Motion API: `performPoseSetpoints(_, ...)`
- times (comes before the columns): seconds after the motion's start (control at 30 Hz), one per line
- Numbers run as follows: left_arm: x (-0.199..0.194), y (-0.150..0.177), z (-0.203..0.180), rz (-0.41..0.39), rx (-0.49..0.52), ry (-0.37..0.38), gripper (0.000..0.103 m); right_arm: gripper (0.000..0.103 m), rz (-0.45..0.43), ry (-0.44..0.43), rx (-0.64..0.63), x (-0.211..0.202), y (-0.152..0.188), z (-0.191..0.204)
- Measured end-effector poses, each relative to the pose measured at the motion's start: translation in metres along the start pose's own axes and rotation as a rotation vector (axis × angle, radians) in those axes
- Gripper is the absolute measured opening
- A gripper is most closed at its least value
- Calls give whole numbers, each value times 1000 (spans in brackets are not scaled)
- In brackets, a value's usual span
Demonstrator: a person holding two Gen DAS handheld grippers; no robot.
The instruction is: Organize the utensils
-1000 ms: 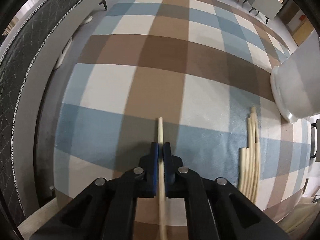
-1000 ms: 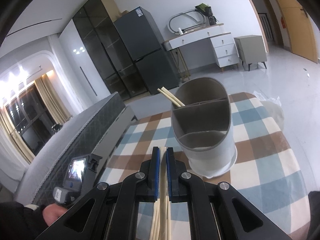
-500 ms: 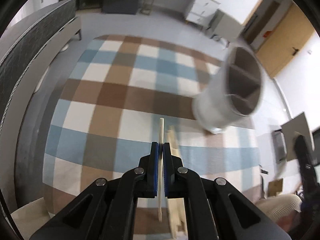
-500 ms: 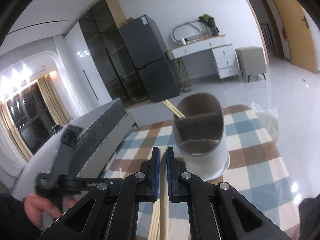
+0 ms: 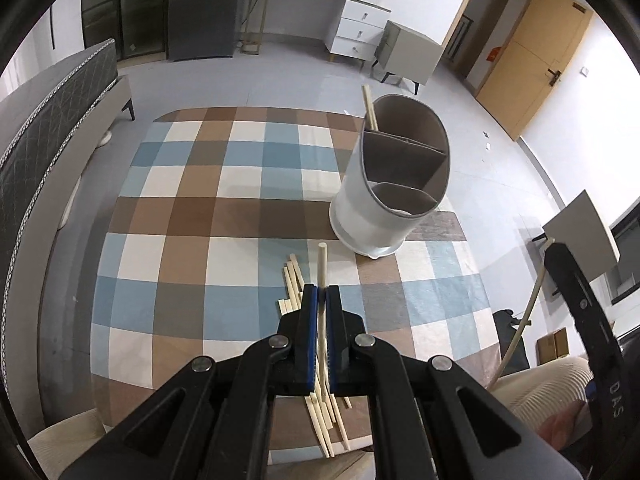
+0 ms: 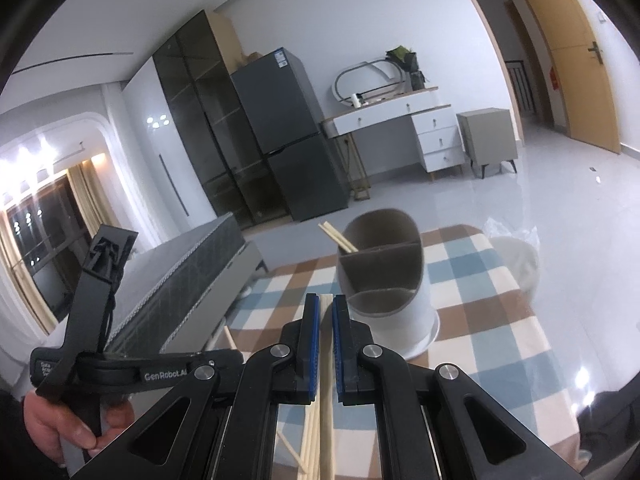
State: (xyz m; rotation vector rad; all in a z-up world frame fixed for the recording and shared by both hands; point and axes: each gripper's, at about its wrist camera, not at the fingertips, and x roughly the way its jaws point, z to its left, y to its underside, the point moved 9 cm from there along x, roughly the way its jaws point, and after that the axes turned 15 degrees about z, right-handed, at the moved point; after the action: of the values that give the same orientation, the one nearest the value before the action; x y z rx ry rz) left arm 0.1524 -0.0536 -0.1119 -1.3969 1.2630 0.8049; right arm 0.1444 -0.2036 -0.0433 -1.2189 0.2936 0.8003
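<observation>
My left gripper (image 5: 322, 292) is shut on one pale chopstick (image 5: 321, 264) and holds it in the air above the checked tablecloth (image 5: 180, 216). Below it lies a loose pile of chopsticks (image 5: 294, 280). The white and grey utensil holder (image 5: 390, 184) stands upright beyond, with chopsticks (image 5: 370, 106) leaning in its far compartment. My right gripper (image 6: 326, 300) is shut on a chopstick (image 6: 326, 360) and points at the holder (image 6: 384, 280) from a short way back. That gripper and its chopstick (image 5: 524, 320) also show at the right edge of the left wrist view.
A grey quilted bed (image 5: 48, 120) runs along the table's left side. The table's far edge drops to a grey floor with a white dresser (image 5: 352, 12) and a small cabinet (image 5: 412, 52) behind. A hand (image 6: 60, 420) grips the left gripper's handle.
My left gripper has risen with its chopstick and tipped up, bringing the holder into view. The right gripper has drawn back from the holder, chopstick still in it.
</observation>
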Motion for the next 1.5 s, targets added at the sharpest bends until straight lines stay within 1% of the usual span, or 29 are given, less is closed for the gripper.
performPoseSetpoints(0.1,-3,-2,-5,8,3,15,0,6,-14,5,7,-4,-5,-4)
performPoseSetpoints(0.2,-15,-7,-14,-15,20,30,0,6,-32,4,17,-8,-15,-7)
performPoseSetpoints(0.33,-44,-24,-33,-71,47,75,0,6,-79,9,-10,-15,-41,-8)
performPoseSetpoints(0.4,-59,-36,-41,-99,51,101,0,6,-115,5,-30,-18,-64,-8)
performPoseSetpoints(0.43,-67,-45,-47,-109,49,125,0,6,-134,-3,-38,-19,-74,-8)
performPoseSetpoints(0.53,-88,-73,-61,-142,57,164,0,6,-194,-8,-67,-21,-107,-7)
performPoseSetpoints(0.67,-114,-114,-72,-218,66,178,0,6,-240,-7,-98,-12,-151,-7)
performPoseSetpoints(0.77,-123,-143,-74,-266,72,179,0,6,-263,-3,-126,1,-178,-7)
performPoseSetpoints(0.9,-115,-180,-69,-289,56,193,0,6,-289,-7,-140,26,-207,-11)
performPoseSetpoints(1.03,-88,-208,-62,-276,39,191,0,6,-296,3,-128,52,-217,-21)
performPoseSetpoints(1.1,-75,-218,-58,-269,30,182,0,6,-301,9,-96,67,-220,-31)
performPoseSetpoints(1.3,-48,-230,-58,-261,52,165,0,6,-342,16,-46,86,-221,-53)
performPoseSetpoints(1.43,-33,-227,-61,-229,63,168,0,6,-357,31,-72,95,-215,-55)
performPoseSetpoints(1.5,-30,-225,-62,-228,68,167,0,6,-362,64,-114,99,-209,-52)
